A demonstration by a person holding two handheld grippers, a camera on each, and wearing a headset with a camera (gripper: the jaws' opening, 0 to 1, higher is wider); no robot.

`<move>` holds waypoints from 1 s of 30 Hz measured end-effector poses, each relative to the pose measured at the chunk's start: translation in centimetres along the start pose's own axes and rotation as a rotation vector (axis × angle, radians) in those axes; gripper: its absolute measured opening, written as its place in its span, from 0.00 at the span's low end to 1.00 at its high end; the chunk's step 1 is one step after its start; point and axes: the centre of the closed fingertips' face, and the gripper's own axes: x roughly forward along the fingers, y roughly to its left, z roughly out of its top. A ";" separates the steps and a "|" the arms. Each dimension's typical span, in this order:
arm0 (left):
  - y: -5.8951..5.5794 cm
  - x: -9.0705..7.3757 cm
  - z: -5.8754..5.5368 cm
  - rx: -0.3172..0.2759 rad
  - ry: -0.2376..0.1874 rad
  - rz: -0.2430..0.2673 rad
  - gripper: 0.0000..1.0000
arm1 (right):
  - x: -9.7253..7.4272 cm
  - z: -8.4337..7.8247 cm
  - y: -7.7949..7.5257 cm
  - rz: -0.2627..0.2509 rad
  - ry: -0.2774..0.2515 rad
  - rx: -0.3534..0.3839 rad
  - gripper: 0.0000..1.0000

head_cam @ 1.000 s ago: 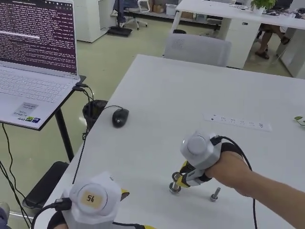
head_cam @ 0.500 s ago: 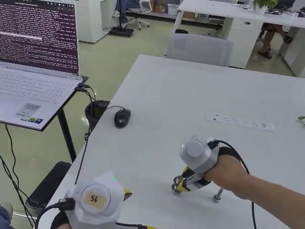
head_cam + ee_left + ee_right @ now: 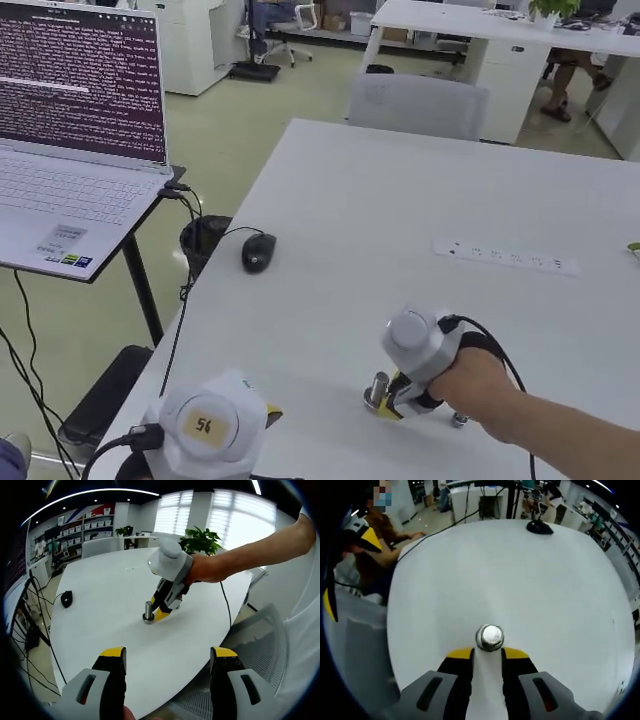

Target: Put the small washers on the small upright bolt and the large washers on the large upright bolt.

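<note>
The right hand-held gripper is down at the table with its yellow tips just short of the large upright bolt, whose round top sits right ahead of the gap between them. Its 2 jaws stand a narrow way apart with bare table showing between them, and I can see nothing gripped there. A thin washer held edge-on might escape this view, though. The left hand-held gripper hangs back near the table's edge, its jaws spread wide and empty, looking across at the other gripper and the bolt. The small upright bolt stands just beside the large one, half hidden behind the person's hand. There is a wider ring at the foot of the large bolt, but whether that is a washer or the bolt's own head is too small to tell. So the count of washers already placed cannot be judged, and the small bolt looks unattended for now.
</note>
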 end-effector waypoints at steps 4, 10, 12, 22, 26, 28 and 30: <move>-0.1 0.3 -0.4 -0.006 0.007 -0.007 0.68 | -0.5 -1.2 1.1 -0.017 -0.018 0.021 0.23; -0.4 0.9 -0.4 -0.004 0.010 -0.017 0.67 | -1.1 -3.8 4.7 0.000 -0.085 0.061 0.26; -0.5 1.2 -0.5 -0.002 0.016 -0.023 0.67 | -1.4 -4.8 5.8 0.007 -0.102 0.056 0.28; -0.3 2.2 -0.3 0.017 0.033 -0.040 0.67 | -4.6 -10.3 6.9 -0.050 -0.195 0.216 0.34; -0.2 2.2 0.1 0.023 0.031 -0.040 0.67 | -6.4 -12.0 6.2 -0.092 -0.263 0.322 0.41; -0.1 2.2 0.2 0.022 0.028 -0.038 0.67 | -7.6 -12.8 5.6 -0.128 -0.294 0.363 0.44; -0.1 2.2 0.3 0.022 0.027 -0.036 0.67 | -8.8 -13.3 5.0 -0.160 -0.328 0.406 0.46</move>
